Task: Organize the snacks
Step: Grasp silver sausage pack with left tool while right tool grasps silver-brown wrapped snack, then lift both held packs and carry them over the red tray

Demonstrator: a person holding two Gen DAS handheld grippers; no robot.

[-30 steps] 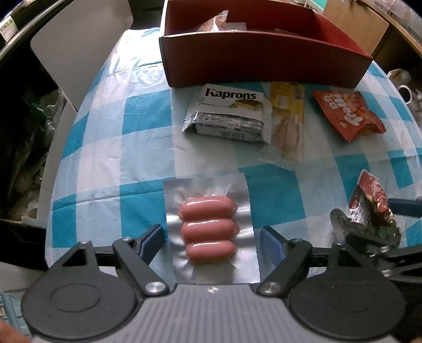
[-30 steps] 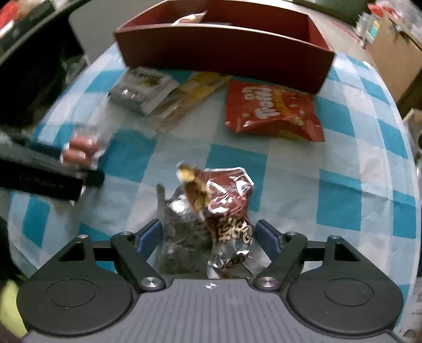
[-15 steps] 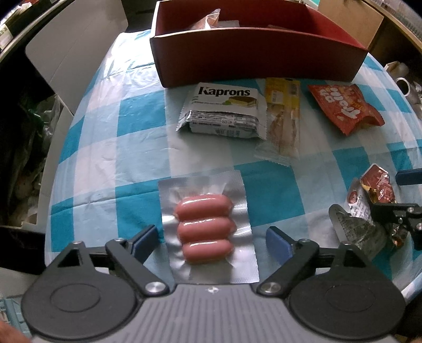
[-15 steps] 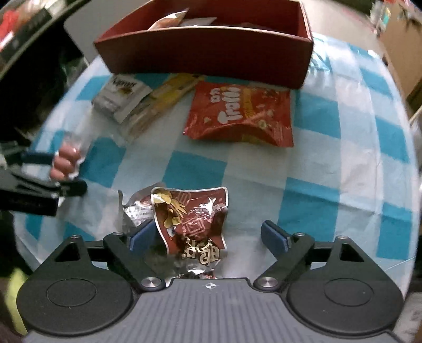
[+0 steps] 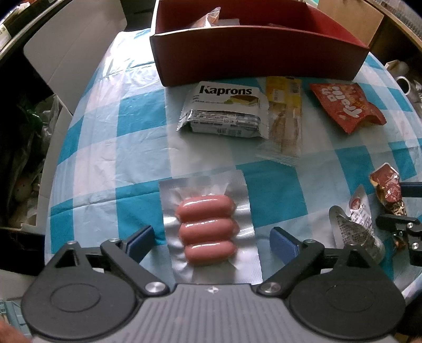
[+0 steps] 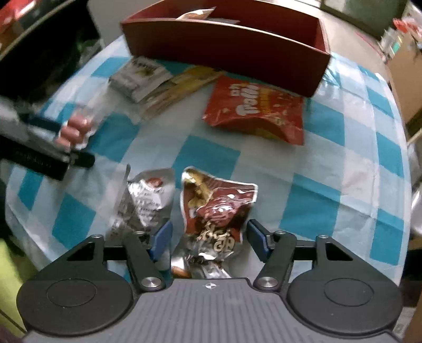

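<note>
The left gripper (image 5: 211, 241) is pointed steeply down at the table, its 2 blue-padded fingers (image 5: 283, 244) spread wide and opening further, clear of the sausage pack (image 5: 207, 228) lying between them. The right gripper (image 6: 208, 238) is likewise tilted steeply down; its jaws are closing around the brown snack bag (image 6: 217, 211), the pads not yet seen pressed against it.

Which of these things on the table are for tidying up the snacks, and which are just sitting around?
For the job: sausage pack, Kaprons pack, yellow snack bar, red Trolli bag, brown snack bag, silver packet, red box.

Just lying about: checked tablecloth, cardboard box.
</note>
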